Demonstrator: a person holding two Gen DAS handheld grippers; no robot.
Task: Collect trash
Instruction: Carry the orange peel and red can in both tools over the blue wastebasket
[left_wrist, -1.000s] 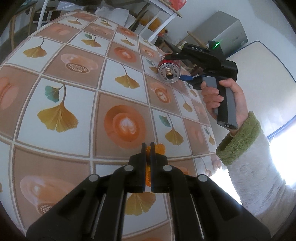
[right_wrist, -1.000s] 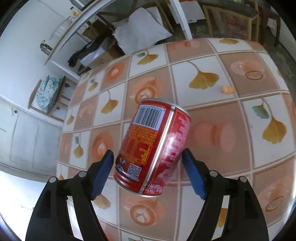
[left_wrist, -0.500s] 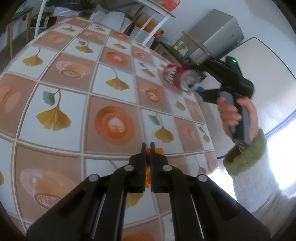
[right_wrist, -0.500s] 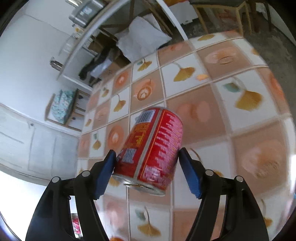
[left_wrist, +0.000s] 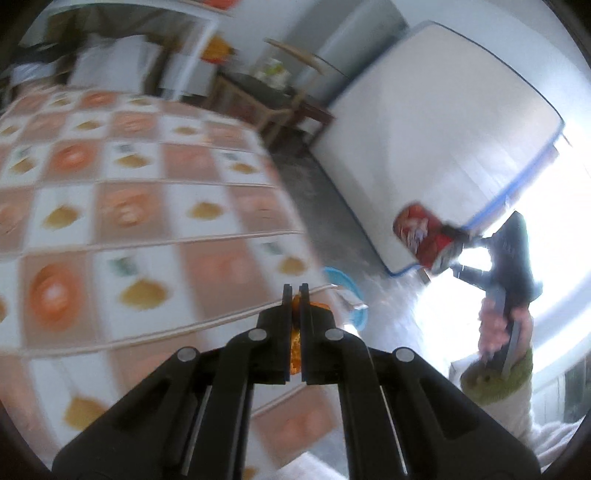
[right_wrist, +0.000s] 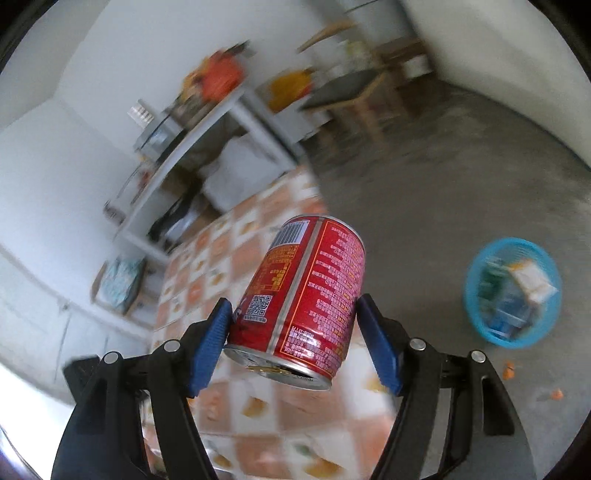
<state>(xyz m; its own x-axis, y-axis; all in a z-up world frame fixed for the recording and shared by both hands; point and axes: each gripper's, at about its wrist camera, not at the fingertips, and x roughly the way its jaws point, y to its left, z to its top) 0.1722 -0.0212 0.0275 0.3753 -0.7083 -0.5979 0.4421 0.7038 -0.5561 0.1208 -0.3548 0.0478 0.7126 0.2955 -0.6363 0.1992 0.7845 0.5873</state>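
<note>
- Left tool (left_wrist: 293, 291) is staying pinched shut on an orange scrap (left_wrist: 295, 345); a second ago it was hanging over the middle of the table (left_wrist: 147, 221), and now it is sitting at the table's right edge, with bare floor (left_wrist: 321, 206) beyond.
- Blue basket (left_wrist: 349, 295) is now peeking out just past that edge, partly hidden behind the tool's fingers.
- Right tool (right_wrist: 295, 314) is gripping the red can (right_wrist: 306, 295) between its blue pads (right_wrist: 212, 343), jaws standing wide around it, the can tilted with its open end toward the camera.
- A second ago the can was above the tiled table; now it is hanging over the table's corner, with open grey floor (right_wrist: 443, 184) to the right.
- Blue basket (right_wrist: 513, 291) is standing on that floor, well apart from the can, already holding cartons; orange bits (right_wrist: 509, 369) are lying beside it.
</note>
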